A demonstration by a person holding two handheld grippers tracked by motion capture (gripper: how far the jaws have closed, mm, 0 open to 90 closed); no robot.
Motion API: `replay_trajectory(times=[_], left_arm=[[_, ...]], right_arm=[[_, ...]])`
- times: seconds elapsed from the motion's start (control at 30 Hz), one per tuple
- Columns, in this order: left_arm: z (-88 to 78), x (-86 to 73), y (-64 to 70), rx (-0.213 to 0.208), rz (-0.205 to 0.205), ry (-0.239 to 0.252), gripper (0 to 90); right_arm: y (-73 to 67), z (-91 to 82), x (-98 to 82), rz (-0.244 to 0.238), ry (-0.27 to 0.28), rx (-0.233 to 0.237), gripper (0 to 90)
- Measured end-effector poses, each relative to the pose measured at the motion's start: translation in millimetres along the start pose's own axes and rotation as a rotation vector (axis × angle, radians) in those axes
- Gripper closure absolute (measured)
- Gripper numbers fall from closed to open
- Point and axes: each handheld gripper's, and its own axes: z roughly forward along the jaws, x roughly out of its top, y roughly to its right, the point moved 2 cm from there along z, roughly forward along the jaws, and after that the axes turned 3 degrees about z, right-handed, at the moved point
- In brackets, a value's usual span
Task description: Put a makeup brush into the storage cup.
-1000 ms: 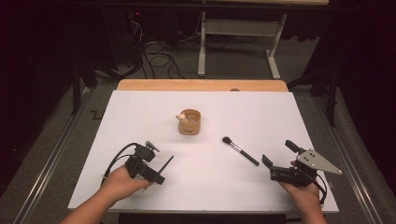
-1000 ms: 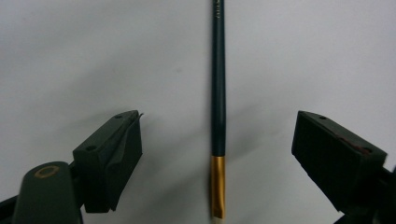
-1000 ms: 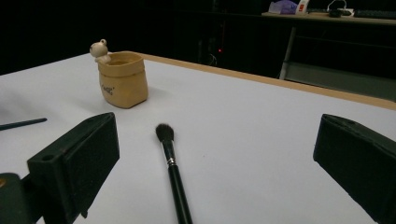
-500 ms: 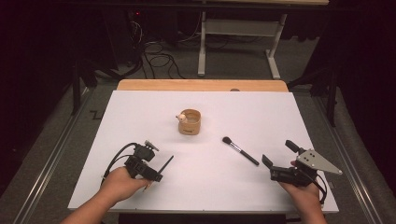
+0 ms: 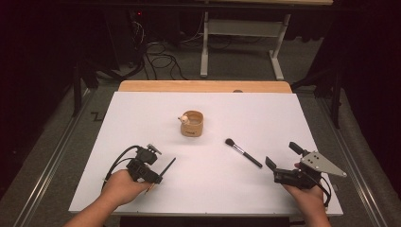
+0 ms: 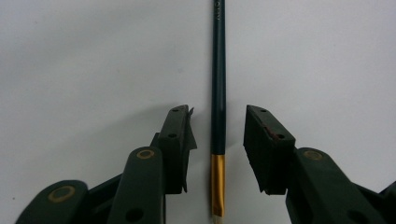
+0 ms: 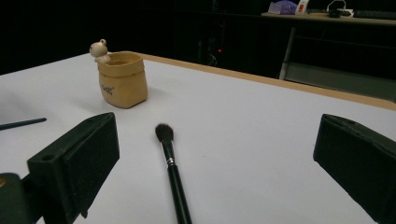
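Both grippers [image 5: 163, 171] [image 5: 280, 156] rest low, open; left's jaws closing around pencil [image 6: 217, 93].

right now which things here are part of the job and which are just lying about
In the job:
- thin brush, between the left hand-held gripper jaws, which have just been closing; pads not yet on it
- makeup brush, in front of the open right hand-held gripper
- cup, likely holder

Lying about:
- cables on the floor
- desk frame

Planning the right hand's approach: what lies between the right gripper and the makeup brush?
Nothing: in the right gripper view, only bare white table separates the open right gripper from the makeup brush.
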Motion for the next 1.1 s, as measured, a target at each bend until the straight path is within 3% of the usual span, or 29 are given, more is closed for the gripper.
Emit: replay_trajectory(times=[1.1], left_arm=[[4.8,-1.0,5.1,0.036,0.033,-0.012,74.6]], right_arm=[[1.0,0.0,-0.8,0.006,-0.003,-0.001,1.1]])
